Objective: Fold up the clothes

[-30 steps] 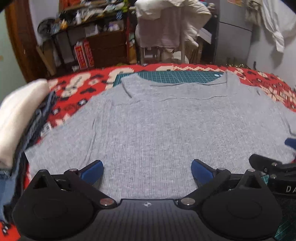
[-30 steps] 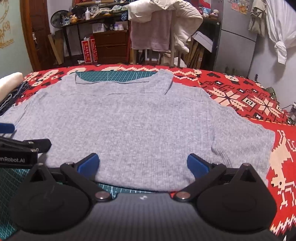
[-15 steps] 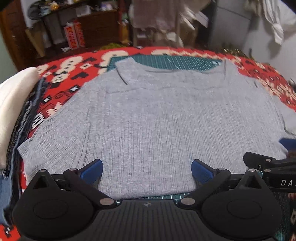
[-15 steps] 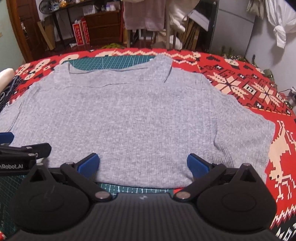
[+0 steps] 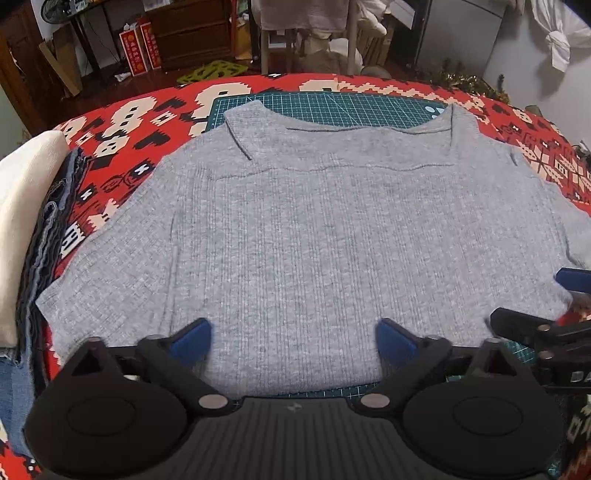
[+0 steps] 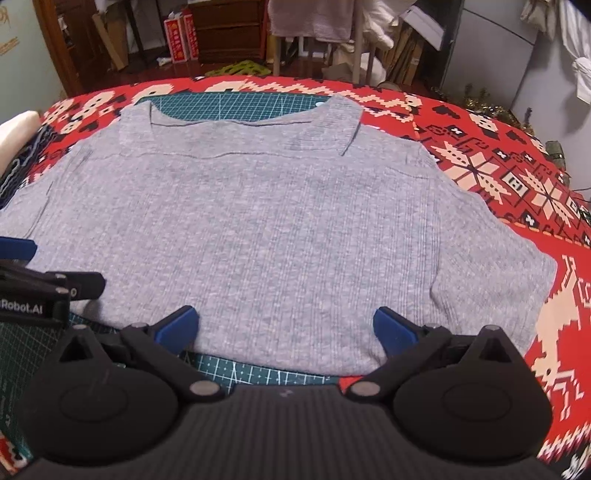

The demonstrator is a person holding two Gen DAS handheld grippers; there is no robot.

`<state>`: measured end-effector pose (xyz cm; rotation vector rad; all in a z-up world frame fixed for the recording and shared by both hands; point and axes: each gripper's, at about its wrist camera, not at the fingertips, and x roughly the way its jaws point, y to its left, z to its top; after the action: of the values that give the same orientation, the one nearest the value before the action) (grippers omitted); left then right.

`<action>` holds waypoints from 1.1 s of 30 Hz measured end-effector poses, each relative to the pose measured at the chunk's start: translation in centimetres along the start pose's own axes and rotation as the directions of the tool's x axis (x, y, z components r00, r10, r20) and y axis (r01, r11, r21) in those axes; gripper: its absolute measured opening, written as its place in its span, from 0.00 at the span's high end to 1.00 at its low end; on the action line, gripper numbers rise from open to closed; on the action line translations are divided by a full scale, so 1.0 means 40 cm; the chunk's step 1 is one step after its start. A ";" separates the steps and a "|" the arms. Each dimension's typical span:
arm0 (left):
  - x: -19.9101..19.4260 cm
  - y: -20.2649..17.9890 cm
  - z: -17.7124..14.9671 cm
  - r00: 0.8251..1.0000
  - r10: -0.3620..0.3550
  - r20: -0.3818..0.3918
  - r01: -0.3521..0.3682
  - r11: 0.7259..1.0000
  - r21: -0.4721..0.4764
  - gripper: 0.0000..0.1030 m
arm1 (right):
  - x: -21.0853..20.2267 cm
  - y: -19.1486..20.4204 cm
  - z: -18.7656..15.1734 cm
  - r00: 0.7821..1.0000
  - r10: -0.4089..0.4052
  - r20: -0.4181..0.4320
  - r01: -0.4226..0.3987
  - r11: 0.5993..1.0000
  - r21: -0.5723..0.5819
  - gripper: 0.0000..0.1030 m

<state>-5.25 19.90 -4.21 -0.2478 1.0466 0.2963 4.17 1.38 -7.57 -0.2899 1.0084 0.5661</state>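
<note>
A grey ribbed knit top [image 5: 314,229] lies spread flat, neckline away from me, both short sleeves out to the sides. It rests on a green cutting mat [image 5: 332,105]. My left gripper [image 5: 293,338] hovers open over the left part of the near hem, its blue fingertips apart with only flat fabric between them. My right gripper [image 6: 285,326] stands open over the right part of the same hem [image 6: 280,363], holding nothing. In the right wrist view the grey top [image 6: 258,221] fills the middle, and the left gripper's black body shows at the left edge.
A red patterned cloth [image 6: 498,166] covers the table under the mat. A stack of folded clothes [image 5: 26,236], cream on top of denim, sits at the left edge. Beyond the table stand a chair draped with garments [image 5: 303,26] and shelves.
Both cameras have risen and tilted down, so the top is seen more from above and its near hem now shows. Both grippers stay open, and the top has not moved.
</note>
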 end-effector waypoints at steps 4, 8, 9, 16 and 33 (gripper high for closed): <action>-0.039 0.009 0.020 0.999 -0.041 -0.005 0.041 0.998 -0.049 0.18 | -0.062 -0.027 0.027 0.996 0.072 0.053 -0.076 0.995 0.070 0.01; -0.078 0.019 0.040 0.997 -0.082 -0.009 0.081 0.992 -0.099 0.31 | -0.143 -0.034 0.044 0.991 0.066 0.117 -0.082 0.987 0.138 0.02; -0.091 0.022 0.044 0.995 -0.097 -0.009 0.095 0.989 -0.115 0.34 | -0.164 -0.035 0.045 0.989 0.068 0.133 -0.088 0.985 0.147 0.07; -0.164 0.080 0.019 0.945 -0.326 -0.041 0.302 0.911 -0.282 0.51 | -0.317 -0.076 0.052 0.971 0.168 0.171 -0.193 0.971 0.142 0.70; -0.007 0.082 0.030 0.934 -0.320 -0.159 0.262 0.915 -0.306 0.53 | -0.107 -0.286 0.002 0.993 0.017 -0.117 0.049 0.838 0.544 0.98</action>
<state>-5.58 23.35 -3.57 -0.6987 1.1536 0.1467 9.01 -9.29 -4.17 0.1833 1.2365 0.2245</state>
